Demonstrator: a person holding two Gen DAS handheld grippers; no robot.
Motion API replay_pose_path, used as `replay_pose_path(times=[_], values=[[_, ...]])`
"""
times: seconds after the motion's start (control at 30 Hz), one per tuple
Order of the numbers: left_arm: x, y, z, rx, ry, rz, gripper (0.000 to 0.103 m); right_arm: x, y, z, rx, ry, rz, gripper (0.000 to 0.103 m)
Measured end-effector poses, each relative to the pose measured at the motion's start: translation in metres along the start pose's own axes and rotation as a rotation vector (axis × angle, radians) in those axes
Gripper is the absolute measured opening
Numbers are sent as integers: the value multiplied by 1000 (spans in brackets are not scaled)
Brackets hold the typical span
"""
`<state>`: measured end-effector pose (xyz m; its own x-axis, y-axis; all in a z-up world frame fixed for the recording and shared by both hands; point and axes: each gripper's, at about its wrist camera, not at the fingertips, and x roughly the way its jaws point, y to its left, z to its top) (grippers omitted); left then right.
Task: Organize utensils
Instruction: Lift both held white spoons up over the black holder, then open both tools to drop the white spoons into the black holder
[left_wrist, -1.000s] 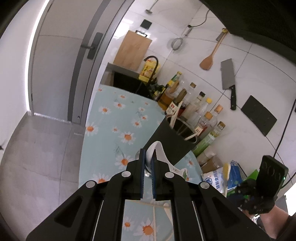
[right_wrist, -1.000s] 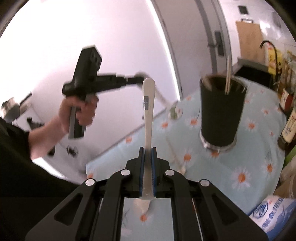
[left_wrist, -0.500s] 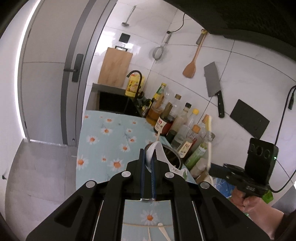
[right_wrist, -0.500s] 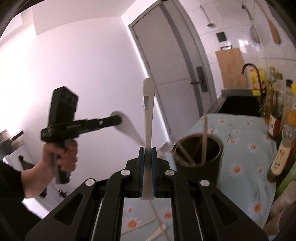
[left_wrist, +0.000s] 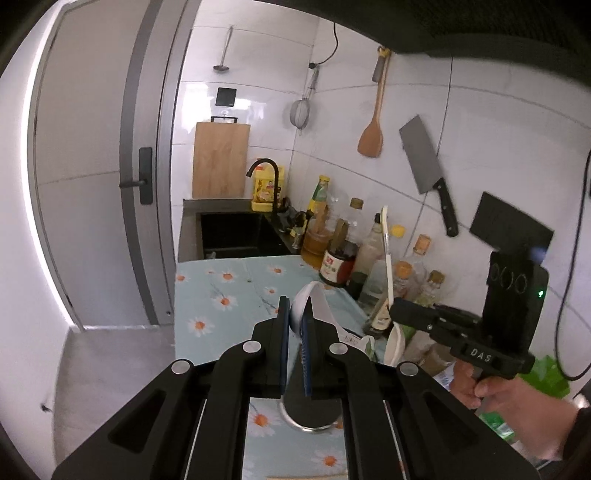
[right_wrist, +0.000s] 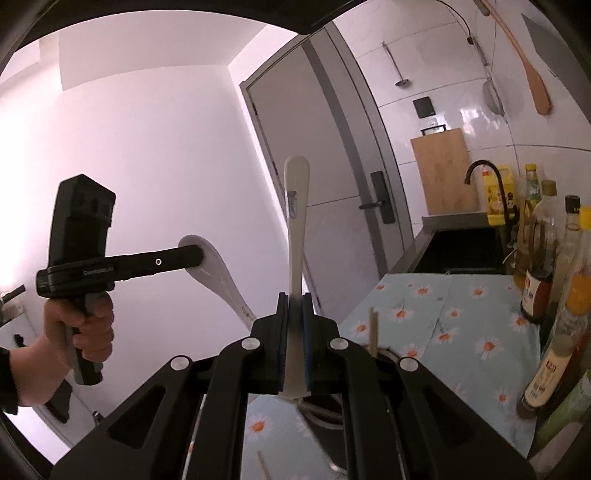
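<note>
The left gripper is clamped on the bowl of a white ceramic soup spoon, whose handle slants away to the right of the blue pads, down toward a dark cylindrical utensil holder standing right below the gripper on the desk, which is covered in a pale blue cloth printed with daisies. The holder's metal base rim shows just under the fingers.

The right gripper is closed on the lower part of a long white plastic spoon, which stands nearly upright, handle end above the pads and a small grey label on its shaft. Just beneath and slightly right of this gripper a wooden chopstick sticks up from the holder's rim.

In the left wrist view, the right gripper appears off to the right, held by a hand, with the long spoon rising above it in front of a row of sauce and oil bottles along the tiled wall. Beyond the desk's far end lies a dark sink with a black tap.
</note>
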<state>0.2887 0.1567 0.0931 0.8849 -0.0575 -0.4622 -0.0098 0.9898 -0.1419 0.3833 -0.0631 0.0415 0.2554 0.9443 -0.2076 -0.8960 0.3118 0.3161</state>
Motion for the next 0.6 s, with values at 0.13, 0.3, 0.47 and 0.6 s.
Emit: replay_pose_path(times=[0.13, 0.3, 0.47, 0.6], values=[[15, 0, 7, 47, 29, 23, 5, 9, -11, 3, 4, -22, -22, 8], [37, -13, 8, 144, 86, 28, 5, 22, -20, 0, -19, -26, -71, 8], [57, -25, 3, 203, 138, 22, 5, 30, -36, -15, 10, -31, -107, 8], [74, -32, -5, 248, 189, 24, 5, 37, -43, -28, 11, -4, -122, 8]])
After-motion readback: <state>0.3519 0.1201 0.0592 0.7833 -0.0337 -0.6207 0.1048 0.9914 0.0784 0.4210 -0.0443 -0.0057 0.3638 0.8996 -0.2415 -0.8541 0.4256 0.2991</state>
